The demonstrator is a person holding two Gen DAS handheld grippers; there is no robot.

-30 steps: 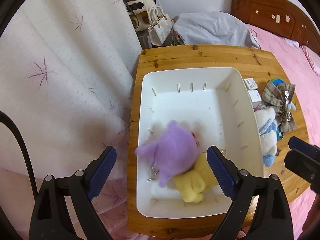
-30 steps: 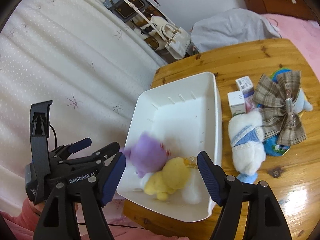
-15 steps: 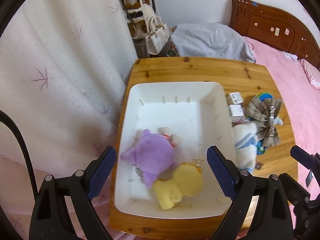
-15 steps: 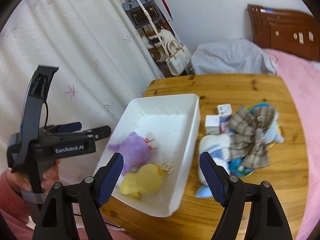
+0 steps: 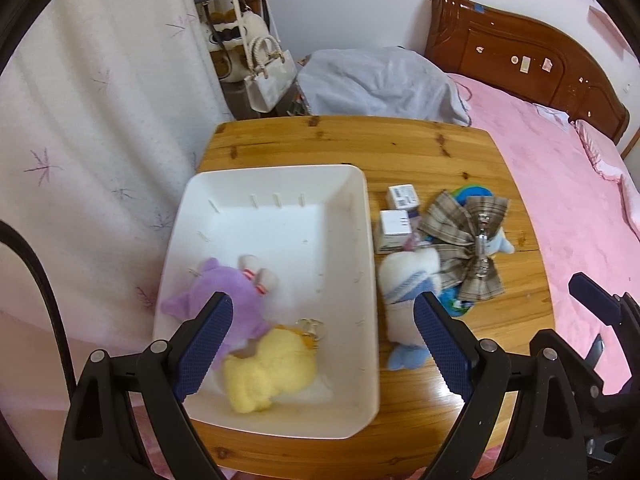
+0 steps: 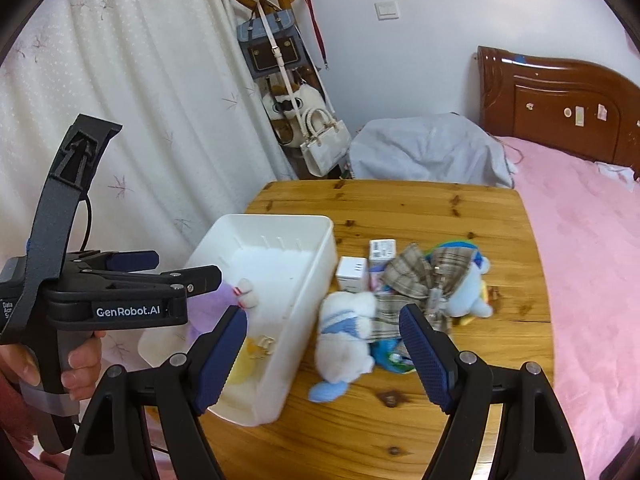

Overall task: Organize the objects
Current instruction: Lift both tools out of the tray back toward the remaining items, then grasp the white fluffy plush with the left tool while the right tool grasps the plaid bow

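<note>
A white bin point(image 5: 366, 216) sits on the left of a round wooden table point(image 5: 400, 148). Inside it lie a purple plush point(image 5: 228, 292) and a yellow plush point(image 5: 268, 372) with a key ring. To the right of the bin are a white-and-blue plush point(image 5: 404, 284), a plaid bow point(image 5: 468, 232) over a light-blue plush point(image 6: 468, 292), and two small boxes point(image 5: 396, 212). My left gripper point(image 5: 322, 308) hangs open above the bin's near end, holding nothing. Also open and empty, my right gripper point(image 6: 322, 316) is above the white-and-blue plush point(image 6: 344, 336).
A pale curtain point(image 5: 100, 120) hangs close along the table's left side. A pink bed point(image 5: 560, 200) with a dark wooden headboard runs along the right. Behind the table are a grey covered bundle point(image 5: 380, 84) and handbags point(image 6: 320, 144) on a coat rack.
Both grippers have drawn back from the bin, so more of the table shows. The purple plush, blurred in motion earlier, now lies still beside the yellow one. The right view has rolled level.
</note>
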